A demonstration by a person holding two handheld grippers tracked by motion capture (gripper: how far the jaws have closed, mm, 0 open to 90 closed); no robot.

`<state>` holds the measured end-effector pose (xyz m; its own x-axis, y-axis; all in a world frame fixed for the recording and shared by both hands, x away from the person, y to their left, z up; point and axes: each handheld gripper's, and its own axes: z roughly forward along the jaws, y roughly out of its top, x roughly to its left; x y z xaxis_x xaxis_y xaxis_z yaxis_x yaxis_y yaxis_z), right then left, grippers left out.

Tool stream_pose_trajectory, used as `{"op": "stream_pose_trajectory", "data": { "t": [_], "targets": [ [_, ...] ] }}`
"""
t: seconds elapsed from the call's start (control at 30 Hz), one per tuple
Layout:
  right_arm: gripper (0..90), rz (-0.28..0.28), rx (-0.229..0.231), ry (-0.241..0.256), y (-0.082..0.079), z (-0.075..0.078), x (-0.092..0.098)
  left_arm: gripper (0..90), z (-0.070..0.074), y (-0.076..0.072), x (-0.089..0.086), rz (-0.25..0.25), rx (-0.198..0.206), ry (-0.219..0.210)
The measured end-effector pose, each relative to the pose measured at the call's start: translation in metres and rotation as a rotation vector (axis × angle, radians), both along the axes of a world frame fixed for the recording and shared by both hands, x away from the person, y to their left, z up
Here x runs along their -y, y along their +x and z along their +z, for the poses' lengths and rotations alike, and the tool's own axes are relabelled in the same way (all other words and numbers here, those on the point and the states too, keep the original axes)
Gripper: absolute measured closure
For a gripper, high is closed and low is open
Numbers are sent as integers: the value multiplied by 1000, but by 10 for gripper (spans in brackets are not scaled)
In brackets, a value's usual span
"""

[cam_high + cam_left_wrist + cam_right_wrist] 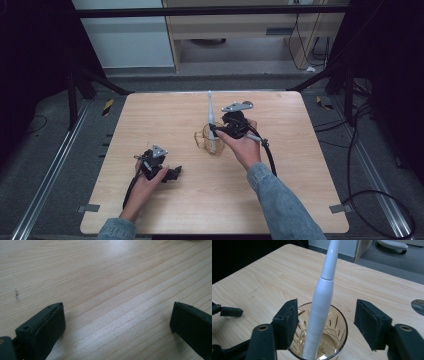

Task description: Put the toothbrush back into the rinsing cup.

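pale wood of the table [165, 130] carries the left gripper [172, 173] at its near left, resting low with its jaws spread wide over bare boards and holding nothing. toward the middle stands the amber glass mug [209, 141] with the white electric toothbrush [322, 302] leaning upright inside it. the right gripper [325, 320] sits just beside it with jaws apart on either side of the handle, so the step looks like either grasping or releasing the toothbrush; a grasp would call for closing squarely on the handle without tipping the mug.
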<state>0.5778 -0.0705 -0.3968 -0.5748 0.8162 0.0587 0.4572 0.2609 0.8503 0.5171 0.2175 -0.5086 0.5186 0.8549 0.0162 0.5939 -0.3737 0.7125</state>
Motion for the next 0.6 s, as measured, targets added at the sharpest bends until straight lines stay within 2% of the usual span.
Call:
{"op": "stream_pose_trajectory", "data": {
  "t": [0.27,0.4,0.6],
  "targets": [
    [230,8,20,-10,-1,2,2,0,0,0,0,0,0,0],
    [185,18,13,-13,-2,2,2,0,0,0,0,0,0,0],
    [134,16,22,-42,-5,5,5,0,0,0,0,0,0,0]
  ]
}}
